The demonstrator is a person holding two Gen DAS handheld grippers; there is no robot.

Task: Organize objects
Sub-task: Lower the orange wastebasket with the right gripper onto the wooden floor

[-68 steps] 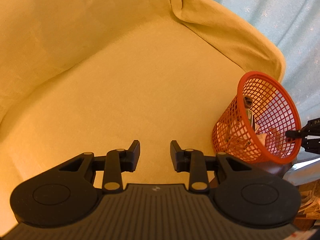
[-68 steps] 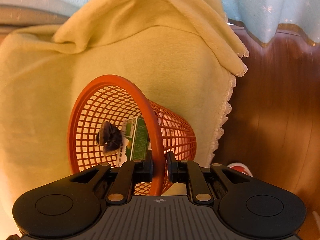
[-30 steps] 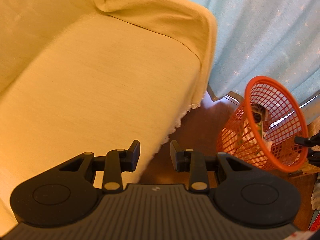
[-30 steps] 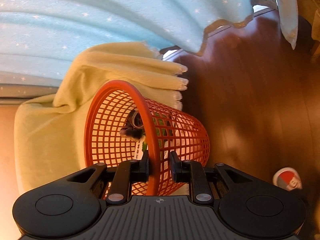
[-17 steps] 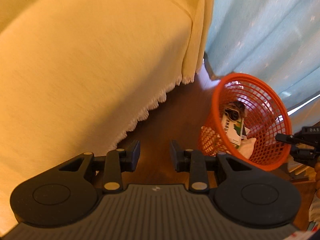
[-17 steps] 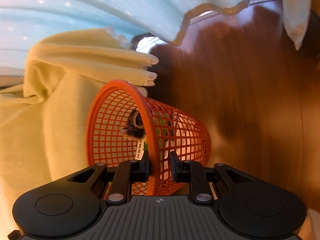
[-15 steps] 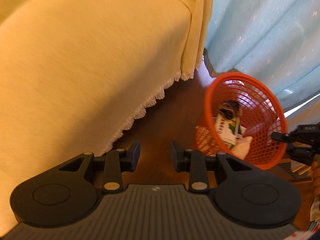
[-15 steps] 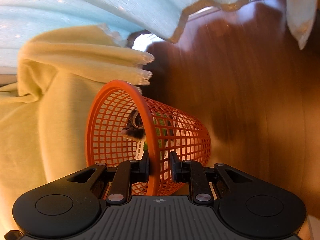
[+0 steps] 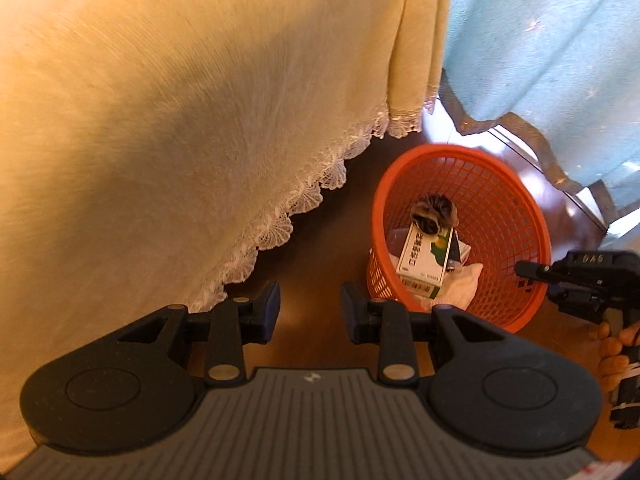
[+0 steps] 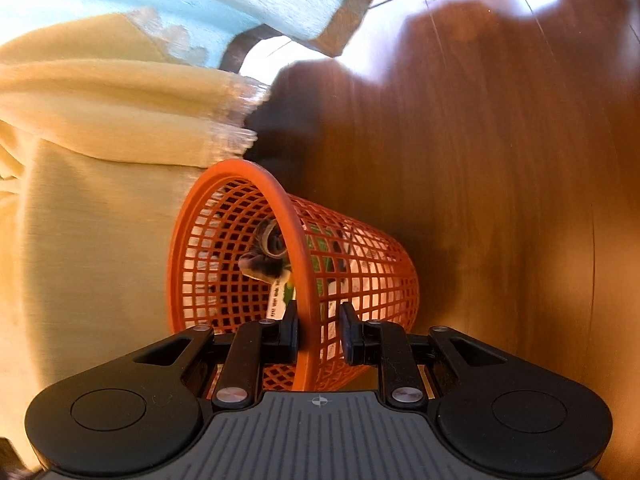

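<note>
we see the right claw (image 10: 319, 330) pinching the rim of the orange mesh basket (image 10: 360, 272), one finger inside the wall and the other outside, with the rim strip caught between them. from the left wrist view the basket (image 9: 516, 216) sits over the dark wooden floor (image 9: 320, 240), just beside the lace-edged hem of the yellow cloth (image 9: 160, 120) that drapes down on the left, and we cannot tell whether its base touches the floor. inside the basket lies a white and green box (image 9: 426, 260) leaning on its long side, with a dark scrunchie (image 9: 434, 212) resting on its upper end and a crumpled white tissue (image 9: 464, 286) beside its lower end. the right claw (image 9: 532, 274) shows at the right edge of that view, gripping the near right part of the rim, and the fingers of the person's hand (image 9: 616, 346) curl around its handle below. the left claw (image 9: 310, 312) is spread wide and holds nothing, hanging above the floor between the cloth hem and the basket. a pale blue curtain (image 9: 540, 40) with a brownish border hangs behind the basket, with bright light falling on the floor under it. in the right wrist view the cloth (image 10: 92, 208) fills the left side and the floor (image 10: 500, 140) the right.
</note>
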